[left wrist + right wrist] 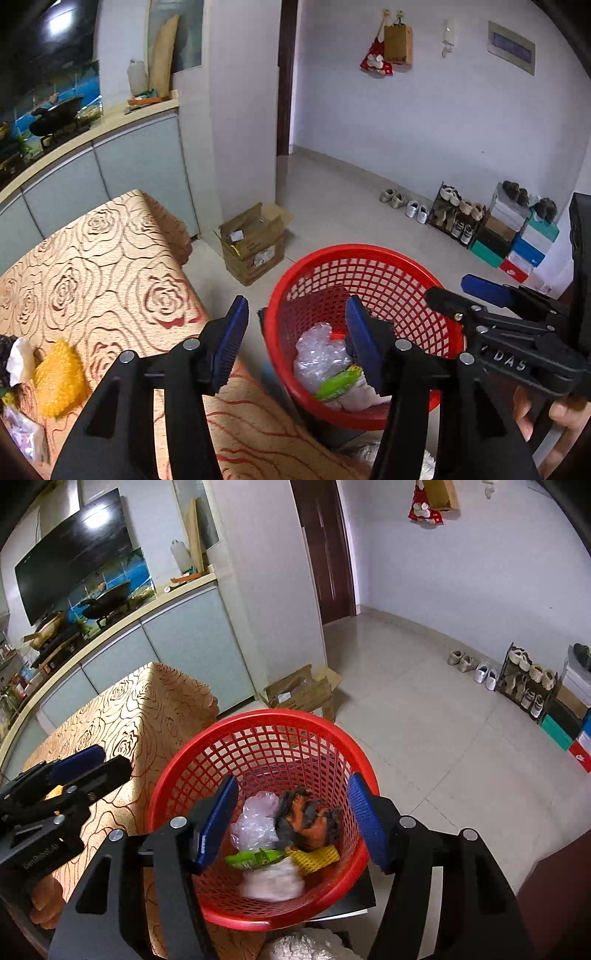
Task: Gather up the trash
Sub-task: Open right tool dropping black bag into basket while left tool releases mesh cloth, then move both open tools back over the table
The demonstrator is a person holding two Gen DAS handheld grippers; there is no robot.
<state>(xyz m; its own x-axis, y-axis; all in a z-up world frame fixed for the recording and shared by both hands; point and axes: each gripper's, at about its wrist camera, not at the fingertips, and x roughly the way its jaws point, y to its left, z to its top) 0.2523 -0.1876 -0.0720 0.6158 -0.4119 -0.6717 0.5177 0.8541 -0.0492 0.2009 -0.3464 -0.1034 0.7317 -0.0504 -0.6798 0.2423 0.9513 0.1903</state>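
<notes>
A red mesh basket (369, 254) (258, 718) stands beside the table and holds clear plastic (255, 819), a green wrapper (255, 858), yellow foam net (314, 856), an orange-black item (310, 818) and white tissue (271, 884). My right gripper (291, 819) is open and empty above the basket; it also shows in the left wrist view (454, 295). My left gripper (295, 339) is open and empty over the table edge next to the basket. A yellow foam net (59, 376) and white tissue (20, 360) lie on the table (110, 258) at the left.
An open cardboard box (255, 242) sits on the floor by the wall. A shoe rack (454, 216) and stacked shoe boxes (517, 240) line the right wall. A kitchen counter (122, 624) runs behind the table. A plastic wrapper (22, 432) lies at the table's near left.
</notes>
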